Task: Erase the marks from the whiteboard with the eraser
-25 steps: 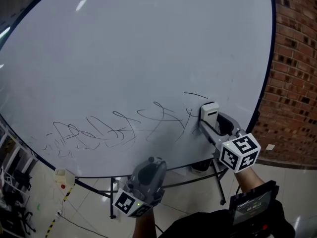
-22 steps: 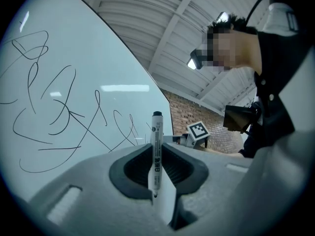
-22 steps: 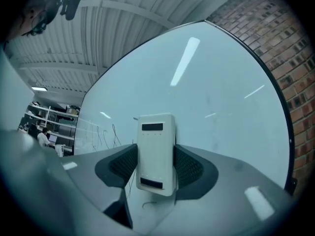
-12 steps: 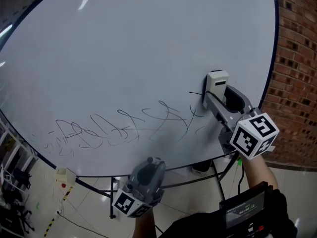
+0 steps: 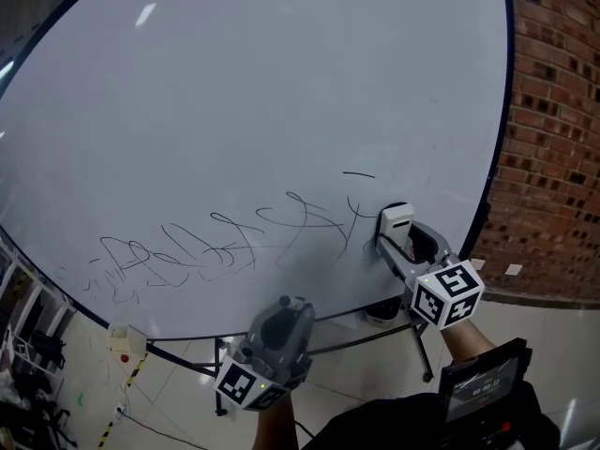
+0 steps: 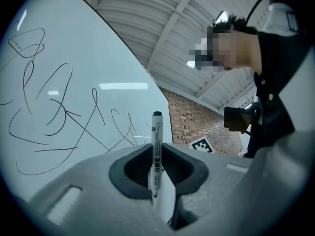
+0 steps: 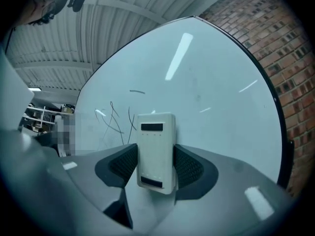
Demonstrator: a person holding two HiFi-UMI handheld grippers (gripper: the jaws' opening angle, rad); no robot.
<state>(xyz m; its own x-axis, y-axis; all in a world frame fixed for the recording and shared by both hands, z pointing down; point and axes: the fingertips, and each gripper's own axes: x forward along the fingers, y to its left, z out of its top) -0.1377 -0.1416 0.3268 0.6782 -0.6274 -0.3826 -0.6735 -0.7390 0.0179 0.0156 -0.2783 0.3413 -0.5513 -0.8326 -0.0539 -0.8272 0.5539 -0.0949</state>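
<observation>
Right gripper (image 7: 156, 165): clamped on white eraser (image 5: 396, 220), lower right of frame, at the whiteboard (image 5: 234, 82) just right of the scribbled marks (image 5: 216, 249); left gripper (image 6: 156, 171): clenched on 1 marker pen (image 6: 156, 146), lower centre; risk: uneven pressure may tilt the eraser, leaving strokes.

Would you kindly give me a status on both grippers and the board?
Right gripper shut on eraser, at the right end of the marks. Left gripper shut on marker, off the whiteboard. Nothing in the way.
</observation>
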